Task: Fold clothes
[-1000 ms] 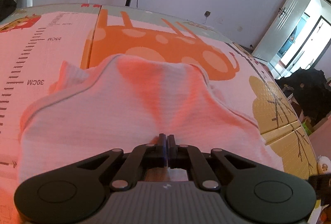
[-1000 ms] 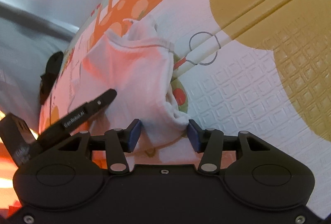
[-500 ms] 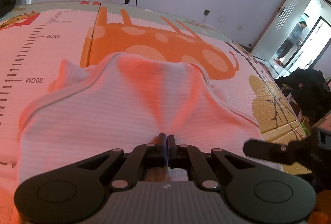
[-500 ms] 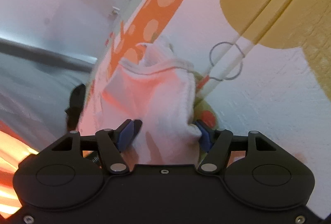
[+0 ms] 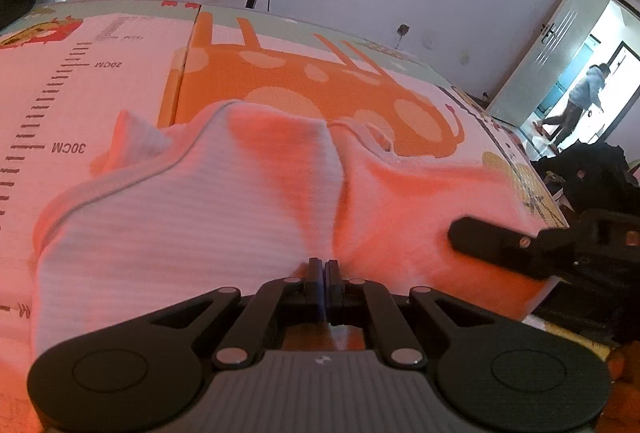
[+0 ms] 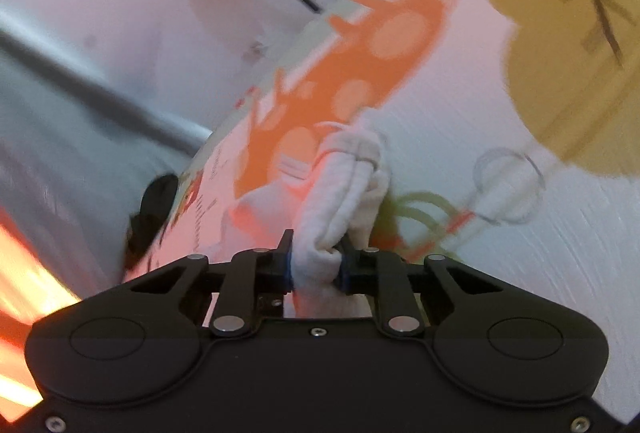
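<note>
The white ribbed garment (image 5: 188,225) lies spread on the play mat (image 5: 120,81), just in front of the orange spotted animal print (image 5: 320,89). The left gripper (image 5: 323,273) is pinched tight on its near edge. The right gripper (image 6: 316,269) is closing its jaws on a bunched corner of the cloth. Risk here: that thick wad could slip out once pulled, or only 1 layer gets caught, so the fold comes out crooked.
</note>
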Motion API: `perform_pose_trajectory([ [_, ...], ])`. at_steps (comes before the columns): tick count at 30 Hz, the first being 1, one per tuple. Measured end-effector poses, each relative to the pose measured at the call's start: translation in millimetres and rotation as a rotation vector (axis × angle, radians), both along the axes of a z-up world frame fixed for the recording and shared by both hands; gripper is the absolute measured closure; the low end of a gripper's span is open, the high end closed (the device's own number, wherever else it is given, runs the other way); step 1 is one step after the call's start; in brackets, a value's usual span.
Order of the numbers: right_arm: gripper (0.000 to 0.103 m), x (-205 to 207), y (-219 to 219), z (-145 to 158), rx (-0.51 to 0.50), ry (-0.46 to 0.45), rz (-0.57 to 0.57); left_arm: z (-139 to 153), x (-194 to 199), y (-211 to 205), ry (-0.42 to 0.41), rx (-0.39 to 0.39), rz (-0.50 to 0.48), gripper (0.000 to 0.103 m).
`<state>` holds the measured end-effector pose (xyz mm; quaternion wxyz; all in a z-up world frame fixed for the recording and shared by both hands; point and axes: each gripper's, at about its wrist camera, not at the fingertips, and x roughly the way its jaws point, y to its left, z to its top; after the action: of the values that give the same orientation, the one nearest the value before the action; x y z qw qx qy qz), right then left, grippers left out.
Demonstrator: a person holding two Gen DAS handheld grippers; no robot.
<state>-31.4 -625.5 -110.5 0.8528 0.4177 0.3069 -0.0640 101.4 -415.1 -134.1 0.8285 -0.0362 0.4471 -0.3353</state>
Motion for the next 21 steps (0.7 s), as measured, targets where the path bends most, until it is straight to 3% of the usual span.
perform_pose_trajectory([
  [10,0.086,37,53,38,-0.21,-0.066,0.262,-5,1,20,-0.001,-0.1,0.013,0.102],
  [16,0.086,52,69,46,-0.307,-0.05,0.374,3,-7,26,-0.089,-0.075,0.031,0.1],
  [21,0.086,52,75,54,-0.365,-0.046,0.404,21,-13,44,-0.165,-0.062,0.073,0.093],
])
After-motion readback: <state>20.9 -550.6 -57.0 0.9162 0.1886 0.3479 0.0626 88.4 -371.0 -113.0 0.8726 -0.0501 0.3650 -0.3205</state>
